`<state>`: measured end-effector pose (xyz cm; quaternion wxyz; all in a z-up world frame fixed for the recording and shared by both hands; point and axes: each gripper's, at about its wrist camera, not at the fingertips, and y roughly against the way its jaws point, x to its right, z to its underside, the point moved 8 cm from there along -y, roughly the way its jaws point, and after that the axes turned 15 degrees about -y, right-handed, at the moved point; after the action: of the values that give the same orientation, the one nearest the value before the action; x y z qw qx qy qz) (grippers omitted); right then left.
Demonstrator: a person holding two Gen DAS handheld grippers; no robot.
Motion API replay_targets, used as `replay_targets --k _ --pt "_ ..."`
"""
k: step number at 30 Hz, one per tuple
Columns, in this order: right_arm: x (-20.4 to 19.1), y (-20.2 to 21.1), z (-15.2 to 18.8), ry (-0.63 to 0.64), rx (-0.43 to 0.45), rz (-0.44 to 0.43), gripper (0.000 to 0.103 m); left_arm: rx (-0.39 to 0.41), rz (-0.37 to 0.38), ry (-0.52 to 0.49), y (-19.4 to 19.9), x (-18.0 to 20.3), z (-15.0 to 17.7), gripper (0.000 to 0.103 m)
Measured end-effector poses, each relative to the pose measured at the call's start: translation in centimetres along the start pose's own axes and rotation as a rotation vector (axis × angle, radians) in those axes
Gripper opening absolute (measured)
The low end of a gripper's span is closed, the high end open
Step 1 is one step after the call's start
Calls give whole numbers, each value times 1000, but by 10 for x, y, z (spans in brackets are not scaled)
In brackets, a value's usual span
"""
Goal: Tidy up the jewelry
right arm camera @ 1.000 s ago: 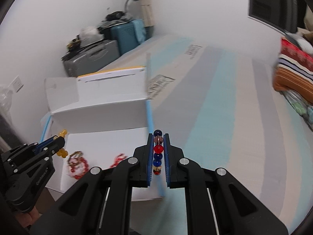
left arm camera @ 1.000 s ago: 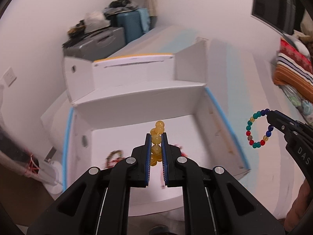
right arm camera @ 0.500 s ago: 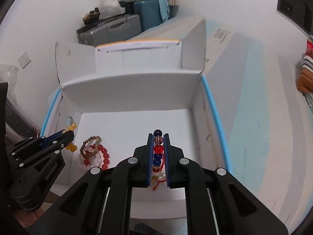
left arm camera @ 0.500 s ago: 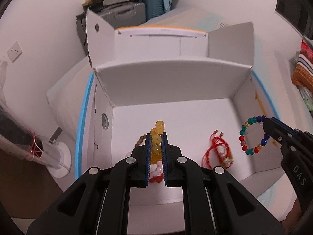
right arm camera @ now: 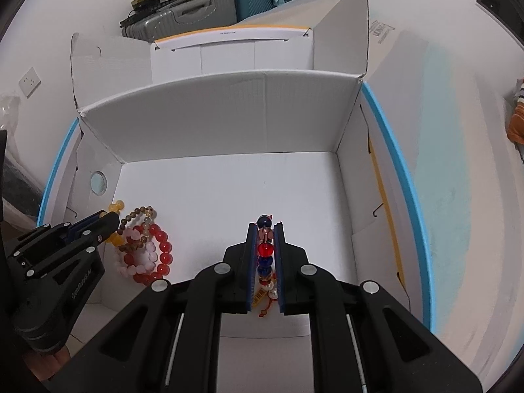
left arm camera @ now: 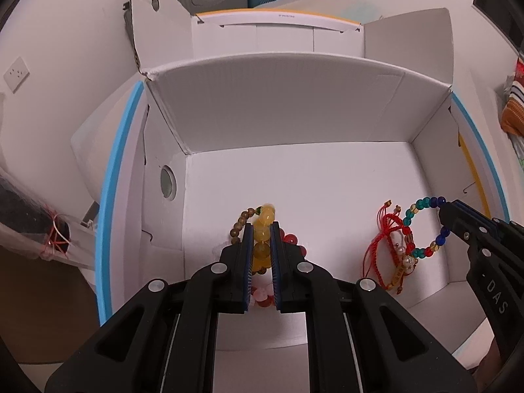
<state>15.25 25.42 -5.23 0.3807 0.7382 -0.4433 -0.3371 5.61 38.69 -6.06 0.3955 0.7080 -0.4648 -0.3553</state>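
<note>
Both claws have dropped into the white box (left arm camera: 294, 114), left claw (left arm camera: 261, 242) clamping light, slippery yellow bead bracelet (left arm camera: 263, 229), right claw (right arm camera: 266, 245) clamping multicoloured bead bracelet (right arm camera: 264, 249) by single beads.

A bed (right arm camera: 458, 137) with a pale sheet striped in white, grey and light blue fills the right of the right wrist view. Directly on it sits an open white cardboard box (right arm camera: 229, 114) with blue-edged sides, occupying the frame's centre. A striped orange cloth (right arm camera: 516, 121) lies at the right edge.
</note>
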Motion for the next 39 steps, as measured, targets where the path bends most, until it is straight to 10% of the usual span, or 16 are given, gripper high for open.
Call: replay_targets --k 3,11,17,39 --pt "-2 -2 1 5 -3 0 11 3 -14 1 0 -2 0 13" --pt "0 20 -3 4 53 -29 55 74 -44 19 24 -9 2 66" --pt "6 43 -5 -4 107 -48 70 152 -52 26 55 -8 7 85" --pt "43 103 61 1 258 -60 91 309 -67 52 113 10 76 97"
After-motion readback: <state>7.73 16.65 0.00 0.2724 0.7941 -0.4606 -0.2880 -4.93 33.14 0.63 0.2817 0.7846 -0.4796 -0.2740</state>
